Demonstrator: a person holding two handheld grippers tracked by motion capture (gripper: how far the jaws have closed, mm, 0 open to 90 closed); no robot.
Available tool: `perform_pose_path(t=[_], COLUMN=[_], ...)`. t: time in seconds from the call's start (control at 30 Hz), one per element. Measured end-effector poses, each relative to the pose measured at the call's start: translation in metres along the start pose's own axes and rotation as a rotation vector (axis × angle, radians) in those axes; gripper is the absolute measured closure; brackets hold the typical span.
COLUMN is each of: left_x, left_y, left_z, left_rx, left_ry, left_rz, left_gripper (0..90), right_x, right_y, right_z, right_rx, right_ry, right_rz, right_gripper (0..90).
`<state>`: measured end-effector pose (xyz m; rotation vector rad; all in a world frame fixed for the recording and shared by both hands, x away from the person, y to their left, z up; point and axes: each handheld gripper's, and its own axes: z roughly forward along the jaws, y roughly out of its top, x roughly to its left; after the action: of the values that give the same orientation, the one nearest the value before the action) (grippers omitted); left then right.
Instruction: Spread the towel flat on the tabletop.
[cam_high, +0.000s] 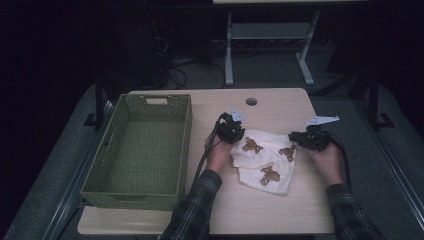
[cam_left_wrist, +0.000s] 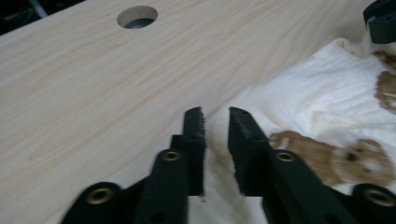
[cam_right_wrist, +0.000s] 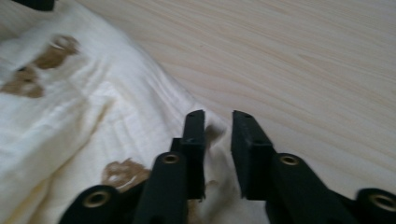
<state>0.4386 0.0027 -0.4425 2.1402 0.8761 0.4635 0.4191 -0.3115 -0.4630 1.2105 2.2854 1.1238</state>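
- On the light wooden table (cam_high: 260, 200), a cream cloth (cam_high: 265, 162) printed with brown teddy bears lies crumpled near the middle, between the person's two hands.
- To the left of the cloth, well apart from it, stands a green woven basket (cam_high: 117, 145) with nothing seen inside; it takes up the table's left part.
- At the cloth's upper left corner sits the left claw (cam_high: 237, 135), held by the left hand (cam_high: 218, 152), whose plaid sleeve (cam_high: 197, 205) comes up from the bottom edge.
- In the left gripper view, the left claw (cam_left_wrist: 216, 135) has its jaws a little apart, with a narrow gap between them; the cloth's edge (cam_left_wrist: 327, 107) lies under and in that gap, but the jaws are not pressed onto it.
- The round hole (cam_left_wrist: 137, 17) in the table lies farther off beyond this claw.
- At the cloth's upper right corner sits the right claw (cam_high: 296, 138), held by the right hand (cam_high: 327, 160).
- In the right gripper view, the right claw (cam_right_wrist: 218, 135) also stands slightly parted, its jaws straddling the cloth's corner (cam_right_wrist: 93, 107) without clamping it; bare table wood (cam_right_wrist: 303, 60) stretches away to the right.
- A grey three-cornered plate (cam_high: 322, 120) tops the right claw, and a cable (cam_high: 345, 155) trails back along the wrist.
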Motion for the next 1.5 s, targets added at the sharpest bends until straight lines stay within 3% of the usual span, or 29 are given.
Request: perform_pose_path(t=[0.13,0.43,0.7,0.83,0.93,1.0,1.17,1.37,1.5], left_x=[-0.006,-0.026,-0.057,-0.065,-0.066,-0.067,-0.075,-0.076,-0.077], left_y=[-0.002,-0.022,-0.049,-0.061,-0.069,-0.074,-0.079,-0.08,-0.08], left_z=[-0.014,-0.054,-0.08,-0.089,-0.09,-0.087,-0.075,-0.071,-0.07], left_rx=[-0.008,-0.022,0.018,0.033,0.051,0.066,0.108,0.133,0.137], left_ry=[-0.04,-0.149,-0.194,-0.202,-0.199,-0.222,-0.219,-0.201,-0.2], left_rz=[0.005,-0.004,0.101,0.114,0.112,0.096,0.135,0.149,0.155], left_gripper=[67.3,65.1,65.8,66.0,65.6,64.8,62.5,80.9,85.1], right_x=[0.003,0.023,0.038,0.045,0.05,0.052,0.058,0.068,0.075], right_y=[0.0,-0.005,-0.018,-0.024,-0.029,-0.032,-0.044,-0.064,-0.071], right_z=[-0.014,-0.037,-0.051,-0.054,-0.056,-0.058,-0.066,-0.077,-0.076], right_rx=[-0.014,-0.037,-0.027,-0.013,0.003,0.008,0.033,0.065,0.088], right_ry=[0.03,0.108,0.124,0.123,0.136,0.14,0.15,0.179,0.211], right_rz=[-0.001,-0.014,-0.037,-0.046,-0.048,-0.052,-0.05,-0.036,-0.039], right_gripper=[71.3,71.4,70.9,70.5,70.4,70.0,69.9,69.9,69.9])
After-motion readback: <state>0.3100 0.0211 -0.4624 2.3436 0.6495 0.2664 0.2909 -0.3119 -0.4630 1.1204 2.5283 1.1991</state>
